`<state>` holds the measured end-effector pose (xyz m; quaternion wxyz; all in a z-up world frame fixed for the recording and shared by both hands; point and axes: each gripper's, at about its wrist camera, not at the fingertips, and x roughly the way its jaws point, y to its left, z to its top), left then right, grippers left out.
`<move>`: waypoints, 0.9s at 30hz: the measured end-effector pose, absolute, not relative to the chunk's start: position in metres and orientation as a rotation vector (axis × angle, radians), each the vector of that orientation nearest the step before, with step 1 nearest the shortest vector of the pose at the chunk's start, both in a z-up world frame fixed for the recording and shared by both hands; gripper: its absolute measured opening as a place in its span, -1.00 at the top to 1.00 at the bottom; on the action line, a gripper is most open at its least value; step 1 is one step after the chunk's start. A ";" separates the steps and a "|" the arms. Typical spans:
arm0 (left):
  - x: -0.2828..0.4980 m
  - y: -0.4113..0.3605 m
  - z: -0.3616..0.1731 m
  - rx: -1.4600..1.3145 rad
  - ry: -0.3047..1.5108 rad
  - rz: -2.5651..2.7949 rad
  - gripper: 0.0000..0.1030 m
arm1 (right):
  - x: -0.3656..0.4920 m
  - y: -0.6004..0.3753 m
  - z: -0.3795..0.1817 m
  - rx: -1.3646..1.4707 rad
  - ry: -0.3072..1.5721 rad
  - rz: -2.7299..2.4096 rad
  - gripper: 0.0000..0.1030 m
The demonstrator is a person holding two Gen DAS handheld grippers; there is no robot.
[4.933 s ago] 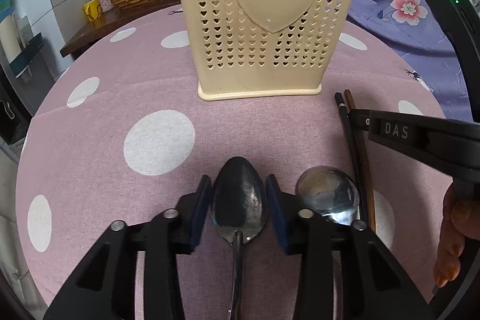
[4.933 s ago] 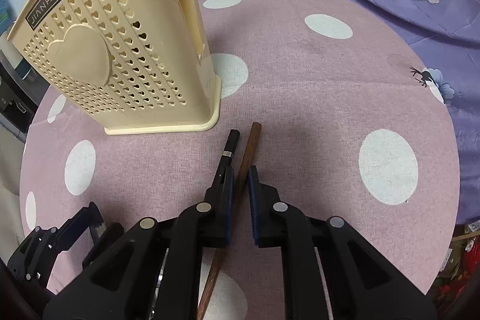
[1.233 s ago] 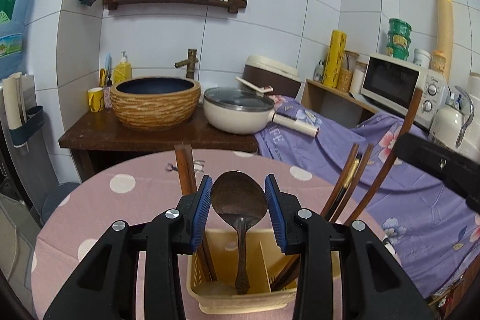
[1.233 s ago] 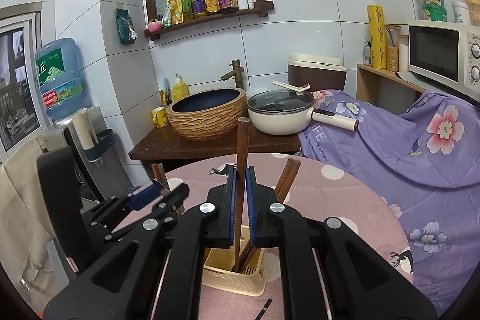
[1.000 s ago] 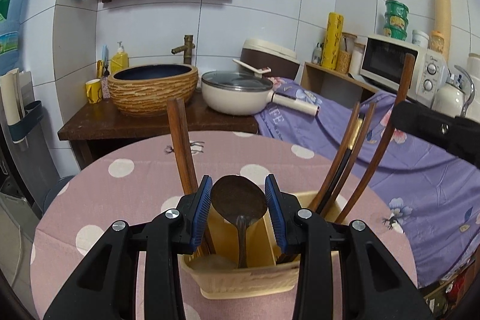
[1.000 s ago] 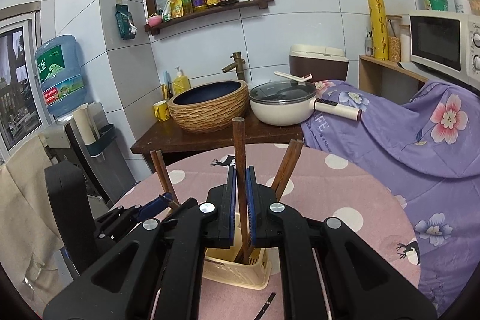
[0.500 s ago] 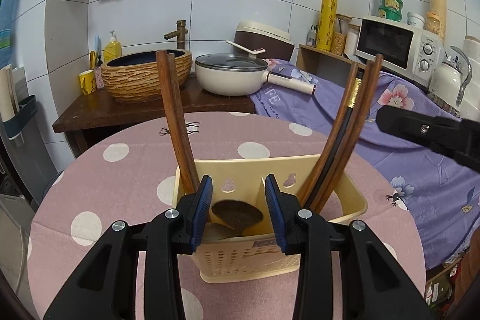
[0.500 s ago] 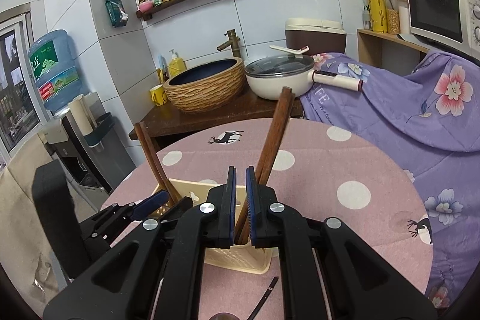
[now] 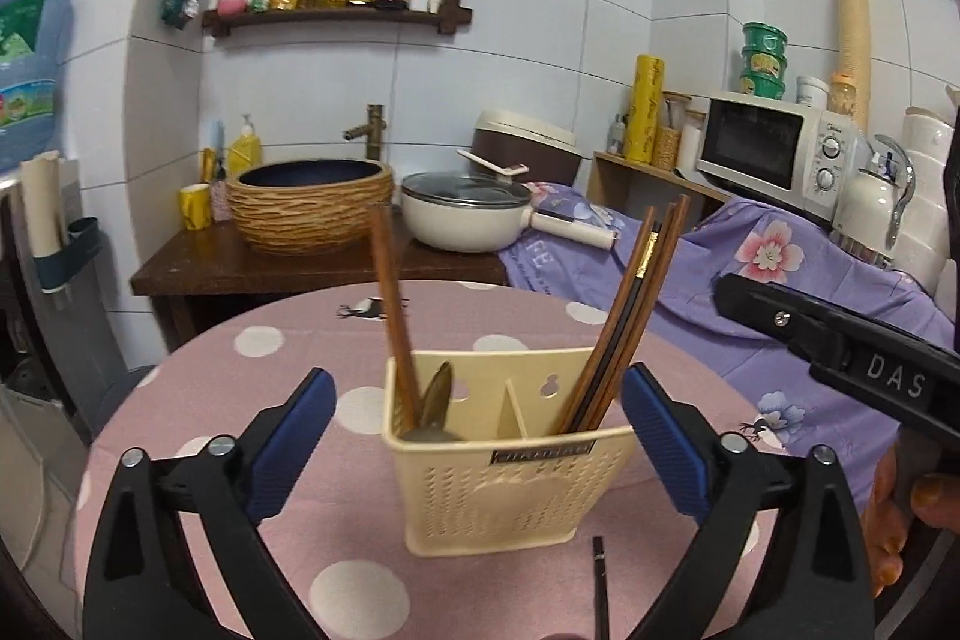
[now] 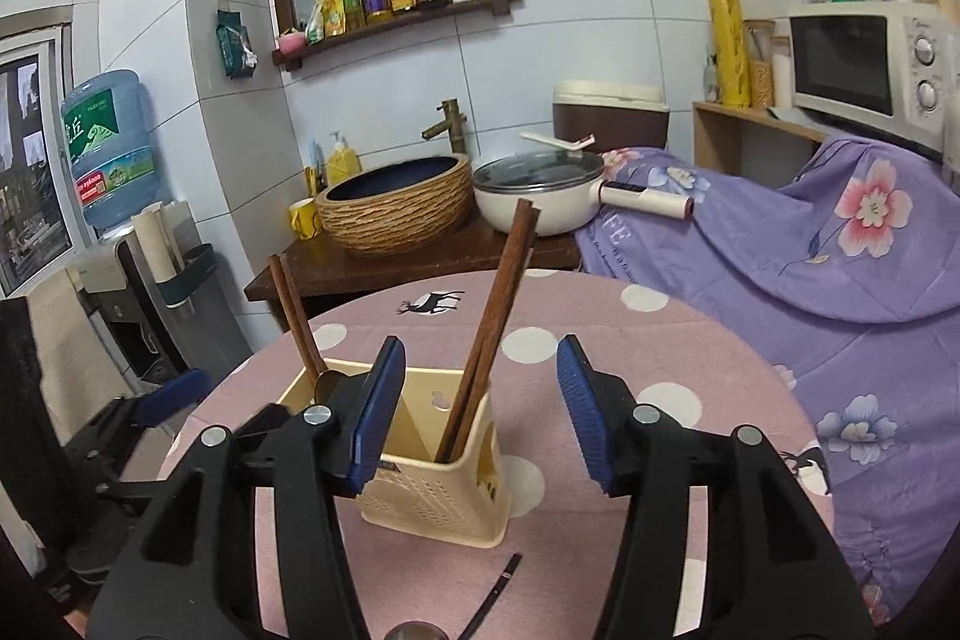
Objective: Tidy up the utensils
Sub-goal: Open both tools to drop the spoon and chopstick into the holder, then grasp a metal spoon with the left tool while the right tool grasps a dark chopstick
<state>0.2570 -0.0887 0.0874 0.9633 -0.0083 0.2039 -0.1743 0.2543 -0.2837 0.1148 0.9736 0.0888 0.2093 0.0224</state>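
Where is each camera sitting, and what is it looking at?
Left wrist view: sits on the left gripper, looking over its open jaws at the cream utensil holder; the right gripper and some fingers show at the right.
Right wrist view: sits on the right gripper, jaws open, looking at the holder from its right side; the left gripper shows at the left.
Both share the holder, chopsticks, spotted table, and a black chopstick on it.

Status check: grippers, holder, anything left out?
Left gripper and right gripper just opened, empty. Spoon and chopsticks in holder. One black chopstick on table.
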 end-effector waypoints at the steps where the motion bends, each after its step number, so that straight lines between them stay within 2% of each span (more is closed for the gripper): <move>1: 0.250 -0.086 0.086 -0.018 0.411 -0.345 -0.88 | 0.248 -0.284 0.113 0.175 0.422 0.050 -0.05; 4: 0.237 -0.078 0.077 -0.016 0.441 -0.327 -0.88 | 0.234 -0.285 0.102 0.168 0.448 0.056 -0.08; 9: 0.225 -0.069 0.044 -0.012 0.597 -0.307 -0.88 | 0.221 -0.288 0.068 0.206 0.548 0.057 -0.08; 20: 0.198 -0.048 -0.020 -0.016 0.736 -0.254 -0.88 | 0.213 -0.296 -0.026 0.291 0.805 0.010 -0.08; 27: 0.188 -0.059 -0.036 0.067 0.780 -0.268 -0.88 | 0.228 -0.280 -0.056 0.345 0.913 0.052 -0.03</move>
